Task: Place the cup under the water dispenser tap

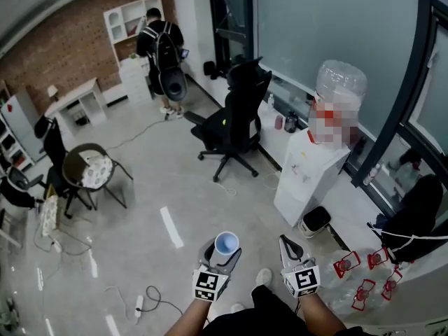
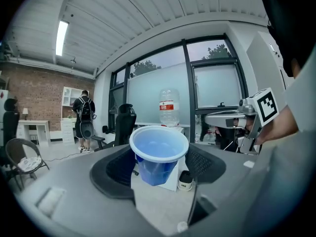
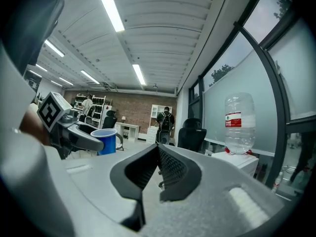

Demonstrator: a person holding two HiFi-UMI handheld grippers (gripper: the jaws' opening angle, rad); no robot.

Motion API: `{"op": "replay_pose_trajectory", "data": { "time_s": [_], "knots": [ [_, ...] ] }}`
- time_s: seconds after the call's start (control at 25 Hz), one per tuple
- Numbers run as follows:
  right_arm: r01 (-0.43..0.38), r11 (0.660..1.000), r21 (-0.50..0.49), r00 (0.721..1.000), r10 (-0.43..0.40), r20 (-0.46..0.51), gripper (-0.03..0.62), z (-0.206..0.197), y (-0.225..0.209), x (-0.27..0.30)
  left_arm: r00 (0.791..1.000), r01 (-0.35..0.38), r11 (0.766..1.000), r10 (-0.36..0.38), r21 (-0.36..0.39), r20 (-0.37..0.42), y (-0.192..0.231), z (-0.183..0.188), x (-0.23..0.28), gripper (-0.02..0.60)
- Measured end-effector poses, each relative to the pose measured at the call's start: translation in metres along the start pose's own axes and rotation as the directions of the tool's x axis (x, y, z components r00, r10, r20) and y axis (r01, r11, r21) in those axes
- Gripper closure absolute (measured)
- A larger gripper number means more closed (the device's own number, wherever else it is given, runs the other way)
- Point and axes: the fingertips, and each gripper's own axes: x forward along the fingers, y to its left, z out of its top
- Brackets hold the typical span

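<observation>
A blue cup with a white rim [image 1: 226, 244] stands upright between the jaws of my left gripper [image 1: 221, 255], which is shut on it; in the left gripper view the cup [image 2: 157, 168] fills the gap between the black pads [image 2: 114, 168]. The white water dispenser [image 1: 309, 179] with its clear bottle [image 1: 340, 88] stands ahead to the right, well beyond the cup. Its tap is hidden by a blurred patch. My right gripper [image 1: 285, 242] hangs beside the left one, shut and empty, its tips meeting [image 3: 159, 148]. From there the cup [image 3: 104, 141] shows at the left.
A black office chair [image 1: 235, 117] stands left of the dispenser, and a small bin [image 1: 316, 220] sits at its foot. Several red-labelled bottles [image 1: 364, 280] lie at the right. Cables [image 1: 148, 298] run over the floor. A person with a backpack [image 1: 162, 47] stands far back.
</observation>
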Motion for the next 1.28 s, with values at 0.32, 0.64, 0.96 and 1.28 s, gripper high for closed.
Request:
{"op": "replay_pose_trajectory", "data": {
  "time_s": [0.32, 0.64, 0.96, 1.28],
  "knots": [
    [0.043, 0.999, -0.009, 0.999, -0.043, -0.016, 0.591, -0.007, -0.034, 0.028, 0.998, 0.052, 0.998, -0.051, 0.027, -0.022, 0.005, 0.002, 0.042, 0.245],
    [0.071, 0.997, -0.041, 0.997, -0.072, -0.027, 0.591, -0.011, -0.081, 0.076, 0.991, 0.13, 0.991, -0.129, 0.039, -0.019, 0.014, 0.023, 0.124, 0.245],
    [0.103, 0.994, -0.029, 0.994, -0.104, -0.024, 0.591, -0.011, -0.142, 0.12, 0.987, 0.159, 0.985, -0.159, 0.065, -0.005, 0.035, 0.052, 0.205, 0.245],
    [0.148, 0.989, -0.017, 0.988, -0.149, -0.036, 0.591, -0.02, -0.198, 0.143, 0.978, 0.21, 0.976, -0.21, 0.056, -0.003, 0.029, 0.059, 0.263, 0.245]
  ]
}}
